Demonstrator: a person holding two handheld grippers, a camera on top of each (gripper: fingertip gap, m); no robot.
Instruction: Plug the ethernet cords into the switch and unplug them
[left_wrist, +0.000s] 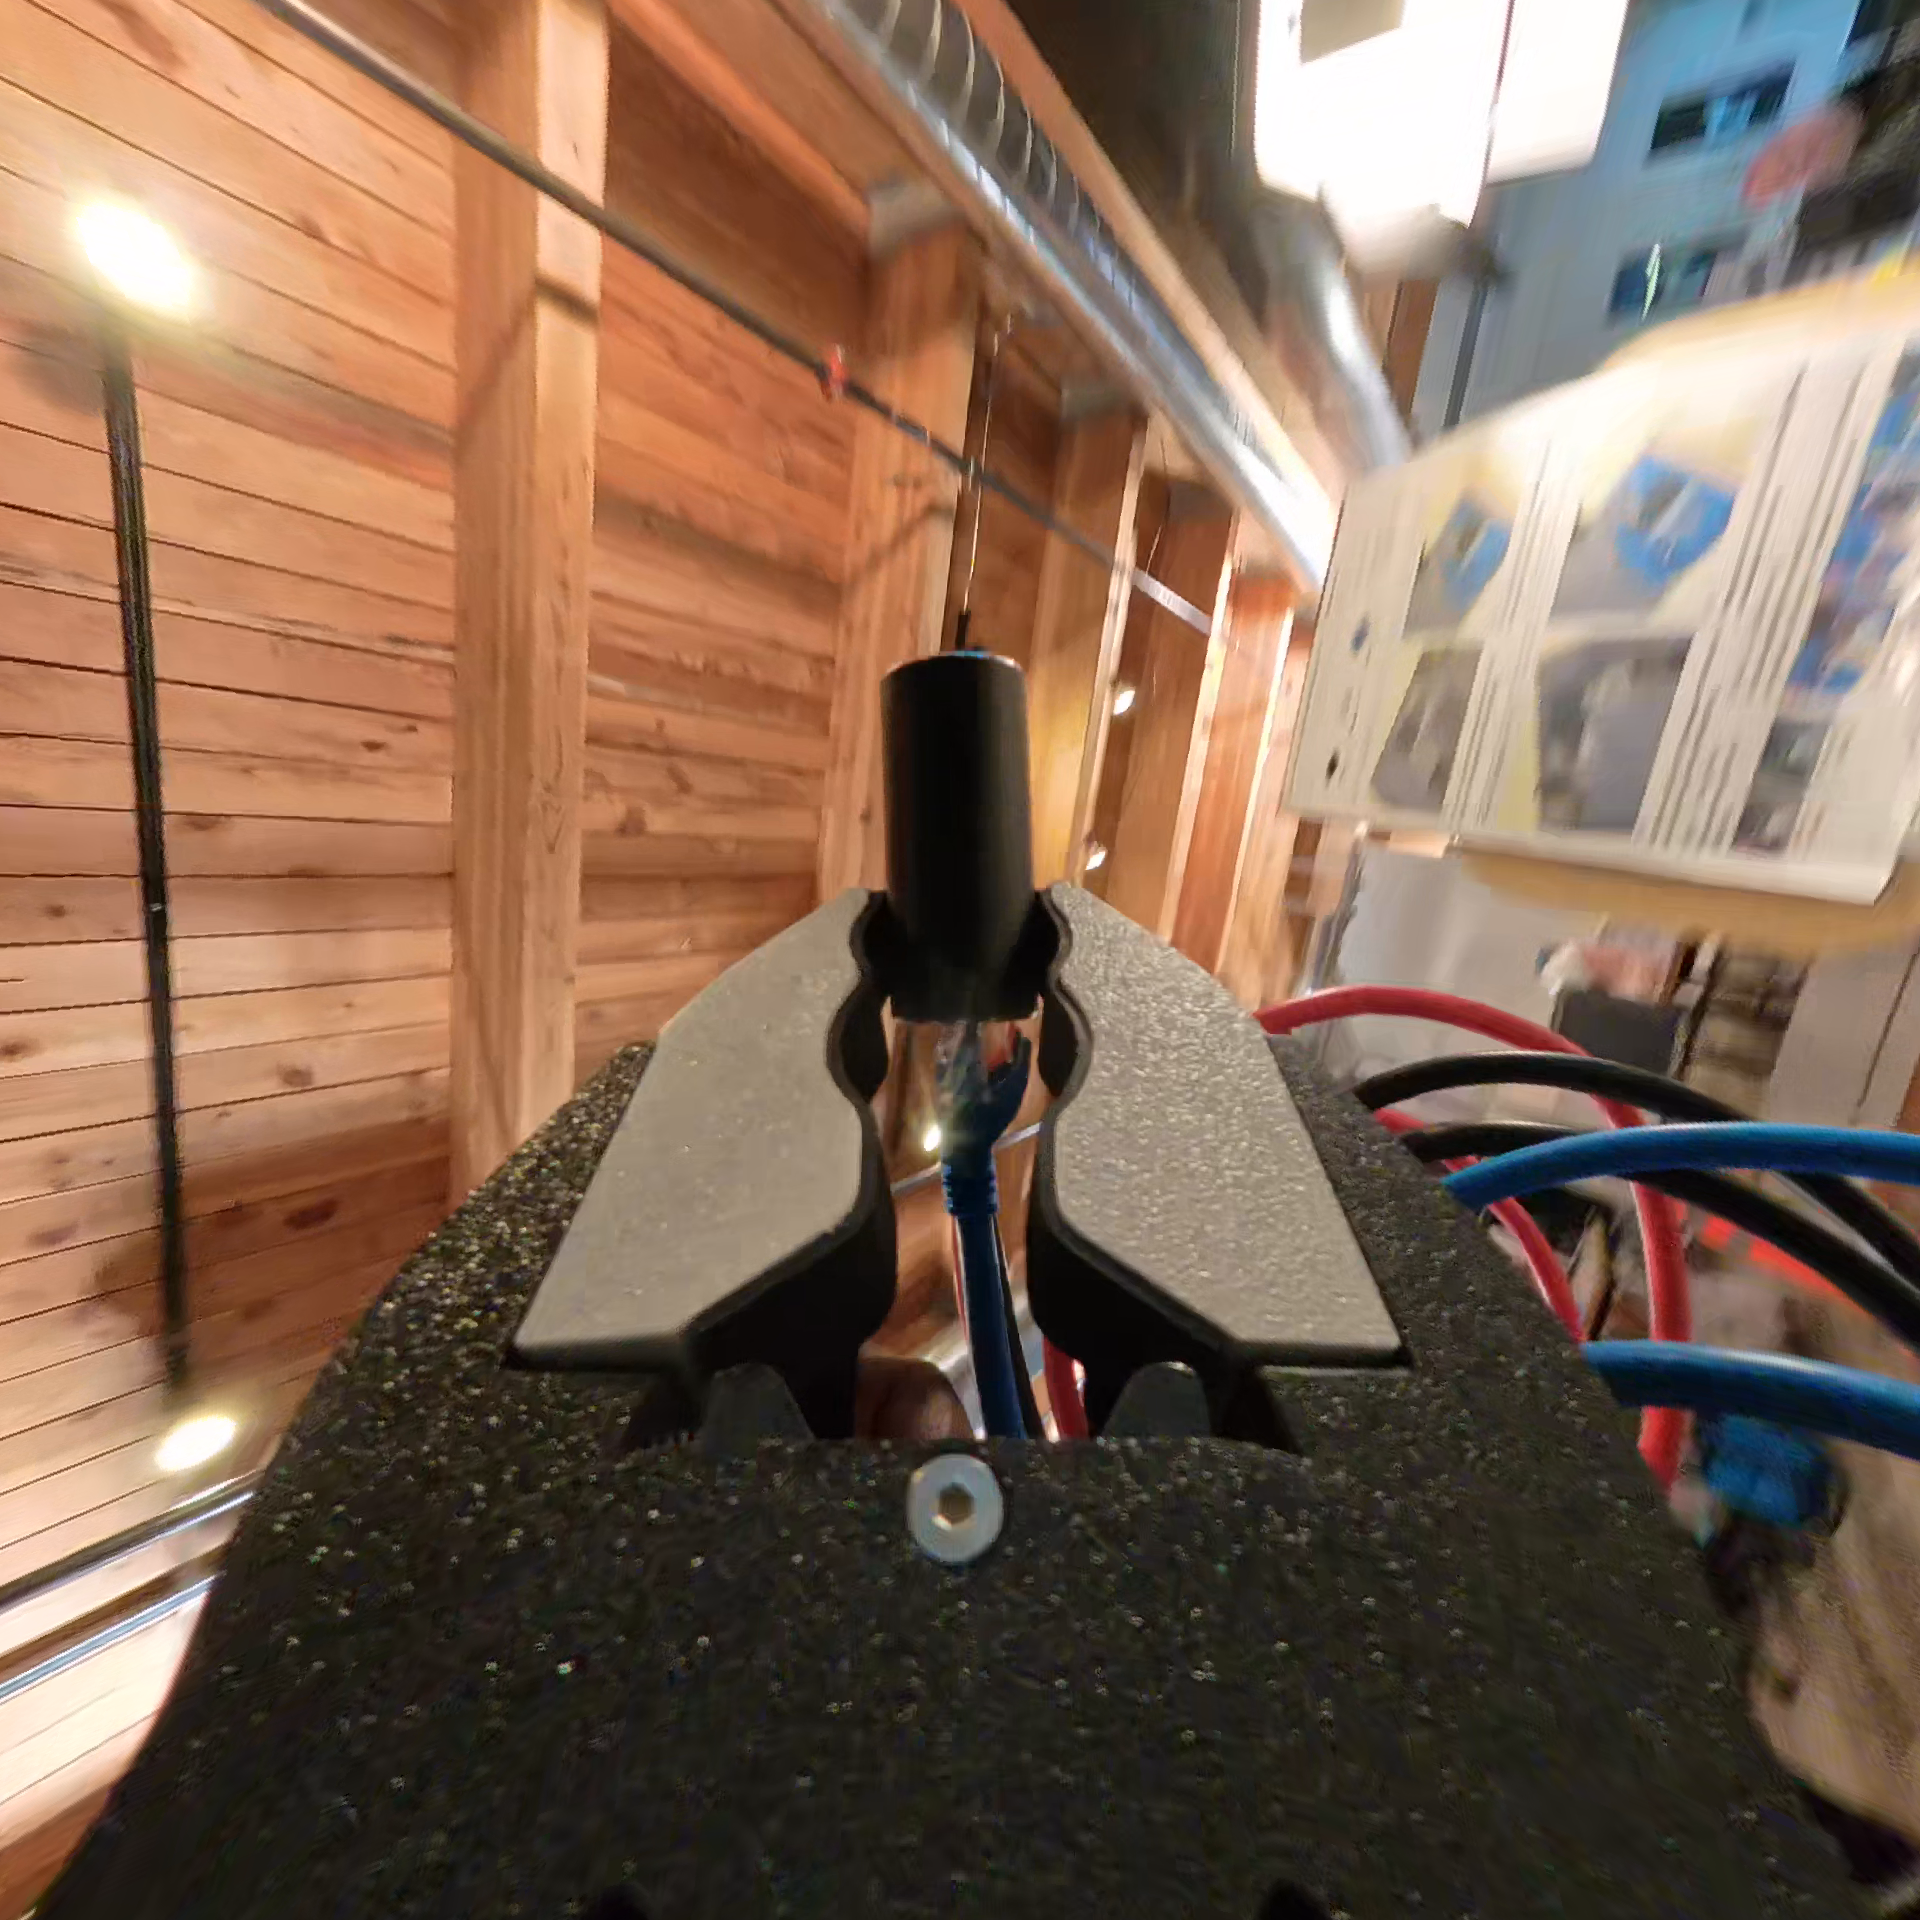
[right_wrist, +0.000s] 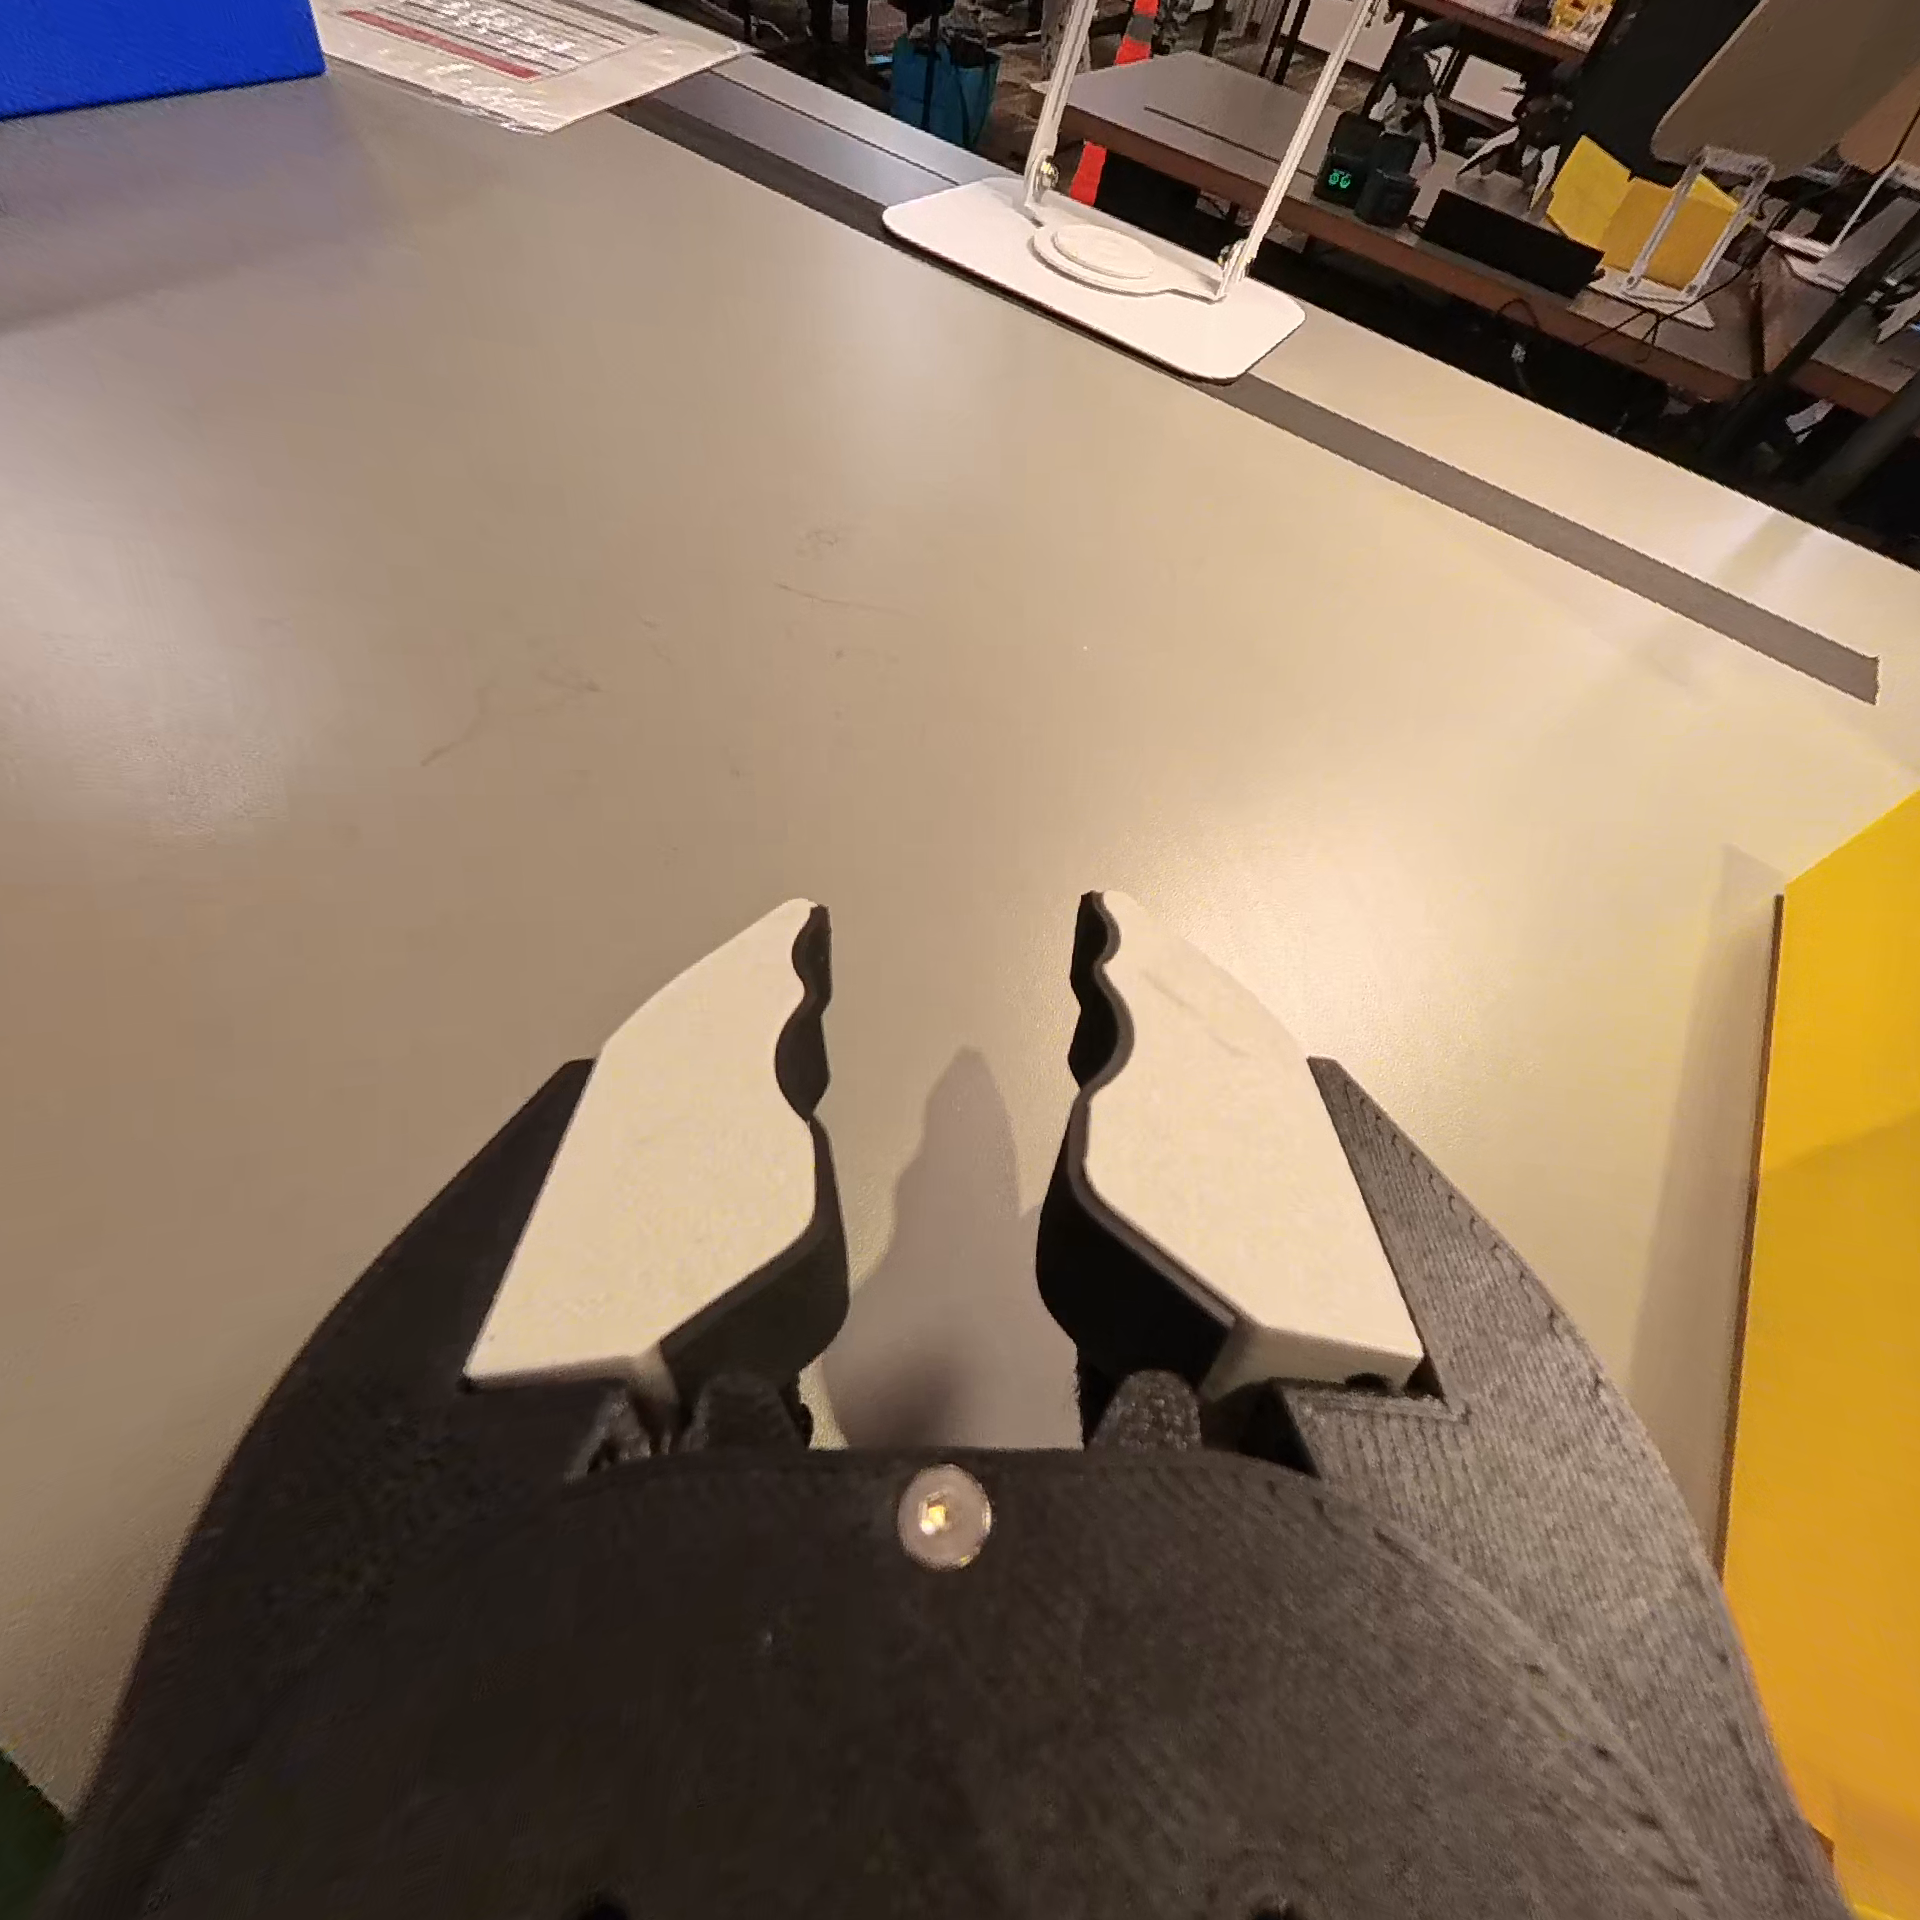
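Wooden planking (left_wrist: 312, 727) fills the left and centre of the left wrist view, with a metal duct (left_wrist: 1143, 270) running along its top edge and a blurred white board of pictures (left_wrist: 1610, 665) at the far right. Grey tabletop (right_wrist: 623, 520) takes up most of the right wrist view; a yellow panel (right_wrist: 1839, 1247) stands at its near right edge, a white flat stand base (right_wrist: 1101, 281) sits at the far edge, and a blue block (right_wrist: 156, 42) shows at the far left corner.

Next in size, the left gripper (left_wrist: 956, 935) is clenched on a black cylinder (left_wrist: 954, 821), which sticks out past the fingertips toward the wooden wall. A blue ethernet cord (left_wrist: 982, 1247) hangs from the cylinder's near end, its plug just behind the grip, and runs down between the fingers. More cords loop at the right: red (left_wrist: 1662, 1247), black (left_wrist: 1558, 1070) and blue (left_wrist: 1714, 1153) ones. The switch itself cannot be made out in either view.

The right gripper (right_wrist: 954, 920) is released, its fingers apart with nothing between them, low over the bare tabletop.
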